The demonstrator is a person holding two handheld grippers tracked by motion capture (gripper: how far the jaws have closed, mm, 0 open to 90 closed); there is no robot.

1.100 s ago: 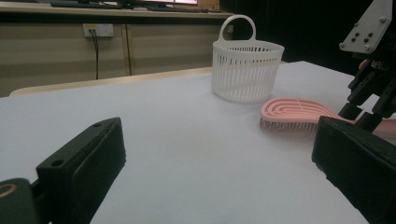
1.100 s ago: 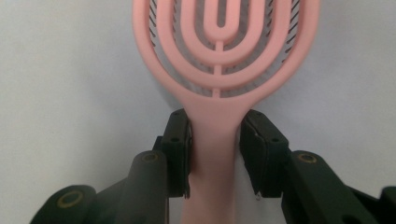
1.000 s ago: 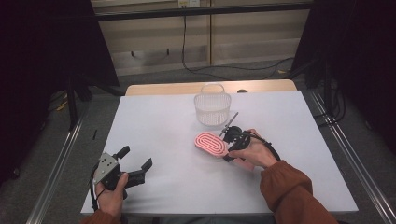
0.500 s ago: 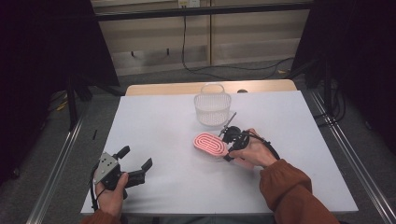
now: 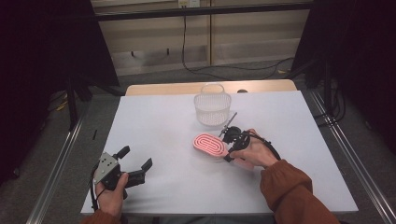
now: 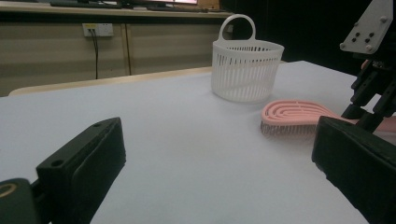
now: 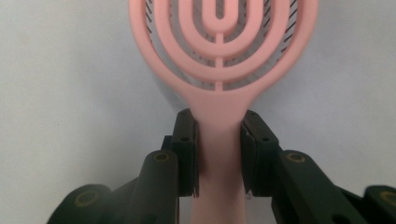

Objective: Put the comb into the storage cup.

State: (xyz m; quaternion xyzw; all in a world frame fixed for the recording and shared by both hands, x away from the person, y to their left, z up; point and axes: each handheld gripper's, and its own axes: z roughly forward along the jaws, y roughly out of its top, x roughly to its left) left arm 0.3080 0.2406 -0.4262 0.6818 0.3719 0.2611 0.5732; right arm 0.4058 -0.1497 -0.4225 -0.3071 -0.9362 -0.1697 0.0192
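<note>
A pink hairbrush (image 5: 208,144) with an open looped head lies on the white table (image 5: 154,121), bristles down. In the right gripper view my right gripper (image 7: 219,126) has its pads pressed on both sides of the hairbrush's (image 7: 219,56) handle; its jaws have just been closing on it. The high view shows the right gripper (image 5: 229,148) at the handle, right of the head. My left gripper (image 5: 135,157) rests at the table's front left, open, with nothing between its jaws. In the left gripper view the hairbrush (image 6: 294,112) lies ahead on the right.
A white slotted basket (image 5: 212,109) with a loop handle stands upright just behind the hairbrush, and it rises behind the hairbrush in the left gripper view too (image 6: 245,70). A wooden surface edge runs behind the table. Metal rails flank the table on both sides.
</note>
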